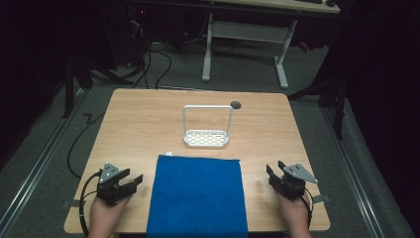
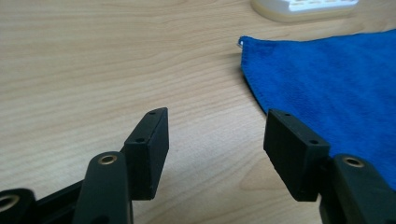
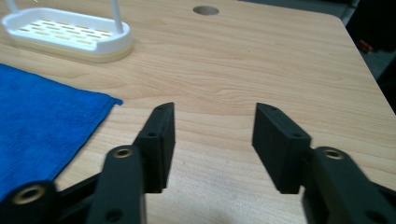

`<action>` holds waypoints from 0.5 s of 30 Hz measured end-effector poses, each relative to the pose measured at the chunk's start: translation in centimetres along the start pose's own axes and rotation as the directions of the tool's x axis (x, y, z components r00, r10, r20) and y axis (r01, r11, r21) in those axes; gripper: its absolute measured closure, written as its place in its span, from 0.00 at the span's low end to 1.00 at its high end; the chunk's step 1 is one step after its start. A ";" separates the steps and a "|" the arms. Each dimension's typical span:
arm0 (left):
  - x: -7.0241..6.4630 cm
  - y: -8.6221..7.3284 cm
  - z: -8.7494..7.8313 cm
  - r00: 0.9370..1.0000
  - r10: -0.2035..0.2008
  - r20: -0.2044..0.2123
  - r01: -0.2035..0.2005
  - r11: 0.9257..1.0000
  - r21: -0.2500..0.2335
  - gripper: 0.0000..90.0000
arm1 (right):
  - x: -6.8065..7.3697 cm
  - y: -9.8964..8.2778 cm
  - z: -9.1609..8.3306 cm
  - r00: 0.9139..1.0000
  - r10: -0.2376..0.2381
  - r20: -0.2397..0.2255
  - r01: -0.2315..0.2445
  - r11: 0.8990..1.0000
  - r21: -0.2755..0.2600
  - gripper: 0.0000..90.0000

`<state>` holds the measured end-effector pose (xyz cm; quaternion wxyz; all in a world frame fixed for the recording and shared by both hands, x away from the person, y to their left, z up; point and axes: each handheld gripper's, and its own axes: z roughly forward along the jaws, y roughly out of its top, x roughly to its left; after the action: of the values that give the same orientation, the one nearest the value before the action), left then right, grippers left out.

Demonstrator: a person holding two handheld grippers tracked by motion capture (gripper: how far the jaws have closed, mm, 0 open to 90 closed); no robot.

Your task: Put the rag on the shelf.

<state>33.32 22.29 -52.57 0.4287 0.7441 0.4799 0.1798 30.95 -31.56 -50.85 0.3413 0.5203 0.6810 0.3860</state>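
A blue towel [image 1: 198, 196] lies flat at the front middle of the wooden table [image 1: 138, 124], reaching over its near edge. Behind it stands a white slotted tray with a tall wire handle [image 1: 207, 138]. My left gripper [image 1: 132, 179] rests low just left of the towel, open with nothing between its jaws. My right gripper [image 1: 275, 168] sits right of the towel, also open and empty. The left gripper view has the gripper [image 2: 215, 144] over bare wood with the towel [image 2: 327, 79] at its right. In the right gripper view the gripper [image 3: 214, 140] faces bare wood, towel [image 3: 42, 112] at left, tray [image 3: 70, 37] beyond.
A round cable hole [image 1: 236, 104] sits near the table's far edge, also visible as a hole [image 3: 206, 10] in the right gripper view. Beyond the table stand a white desk frame [image 1: 245, 34] and floor cables [image 1: 148, 59]. Dark curtains flank both sides.
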 end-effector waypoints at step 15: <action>0.8 -0.6 0.0 0.999 -0.002 -0.034 0.002 1.000 0.006 0.46 | -1.5 -0.5 -0.9 0.997 0.078 -0.021 -0.079 0.997 -0.007 0.53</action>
<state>33.37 23.13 -53.15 0.4184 0.7417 0.4884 0.1904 30.30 -33.27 -50.80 0.3208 0.5414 0.6621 0.4070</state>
